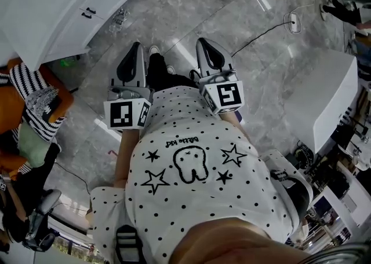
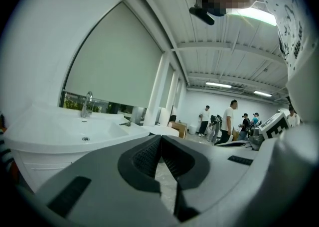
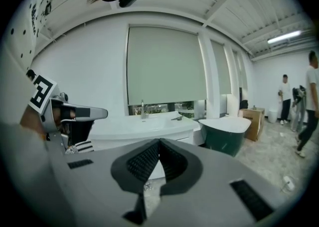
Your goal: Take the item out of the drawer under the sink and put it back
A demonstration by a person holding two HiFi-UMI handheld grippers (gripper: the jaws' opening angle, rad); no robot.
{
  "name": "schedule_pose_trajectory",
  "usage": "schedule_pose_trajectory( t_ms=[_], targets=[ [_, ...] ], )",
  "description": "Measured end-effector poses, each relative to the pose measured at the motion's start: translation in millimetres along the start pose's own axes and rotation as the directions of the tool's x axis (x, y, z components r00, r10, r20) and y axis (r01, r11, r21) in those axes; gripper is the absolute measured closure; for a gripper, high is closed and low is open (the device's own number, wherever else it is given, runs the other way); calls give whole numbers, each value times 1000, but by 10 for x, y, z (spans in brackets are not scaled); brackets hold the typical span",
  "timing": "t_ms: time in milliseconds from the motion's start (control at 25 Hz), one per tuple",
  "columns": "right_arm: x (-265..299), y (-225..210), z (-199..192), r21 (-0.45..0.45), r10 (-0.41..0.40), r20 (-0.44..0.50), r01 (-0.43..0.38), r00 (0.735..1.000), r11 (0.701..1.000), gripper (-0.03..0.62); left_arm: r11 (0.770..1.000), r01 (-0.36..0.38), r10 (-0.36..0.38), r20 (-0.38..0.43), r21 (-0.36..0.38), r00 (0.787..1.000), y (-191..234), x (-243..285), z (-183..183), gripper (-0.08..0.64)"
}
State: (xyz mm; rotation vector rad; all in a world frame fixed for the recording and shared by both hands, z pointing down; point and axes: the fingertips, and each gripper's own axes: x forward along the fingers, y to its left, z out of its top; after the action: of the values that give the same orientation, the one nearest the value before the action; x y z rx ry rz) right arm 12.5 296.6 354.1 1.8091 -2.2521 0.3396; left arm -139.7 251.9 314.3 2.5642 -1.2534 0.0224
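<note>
On the marble floor (image 1: 243,25), short of the sink cabinet (image 1: 58,8): I hold both grippers out level with nothing in them.

Left gripper (image 2: 160,137): ribbed pads pressed together at the tips and pinching nothing, with the white sink (image 2: 65,134) and its faucet (image 2: 87,104) off to its left. Right gripper (image 3: 159,141): jaws also pressed together and empty, aimed at the cabinet front, with a dark green tub (image 3: 224,139) to the right of it. From the head view the drawer (image 1: 93,22) with dark handles (image 1: 88,12) looks shut, so the item inside is out of my sight. A clear crumpled thing (image 1: 118,19) lies on the floor at the cabinet's foot, near its corner; I cannot tell what it is.
</note>
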Motion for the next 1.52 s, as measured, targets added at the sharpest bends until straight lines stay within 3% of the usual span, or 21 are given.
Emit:
schedule_pose_trajectory(
  t_ms=[280,520,1000,1520],
  targets=[
    [314,18,278,-25,-40,22,41,999,999,580,1000,26,-26,20,19,999,310,174,230,555],
    [571,65,416,-25,-28,52,30,998,999,580,999,41,-41,19,34,999,465,282,299,555],
    [916,-61,421,-28,-14,28,15,1000,999,580,1000,8,-8,30,13,1000,667,553,320,555],
    [1551,-622,609,-60,43,25,-41,999,997,580,996,-84,84,83,-7,993,860,1272,475,555]
  ],
)
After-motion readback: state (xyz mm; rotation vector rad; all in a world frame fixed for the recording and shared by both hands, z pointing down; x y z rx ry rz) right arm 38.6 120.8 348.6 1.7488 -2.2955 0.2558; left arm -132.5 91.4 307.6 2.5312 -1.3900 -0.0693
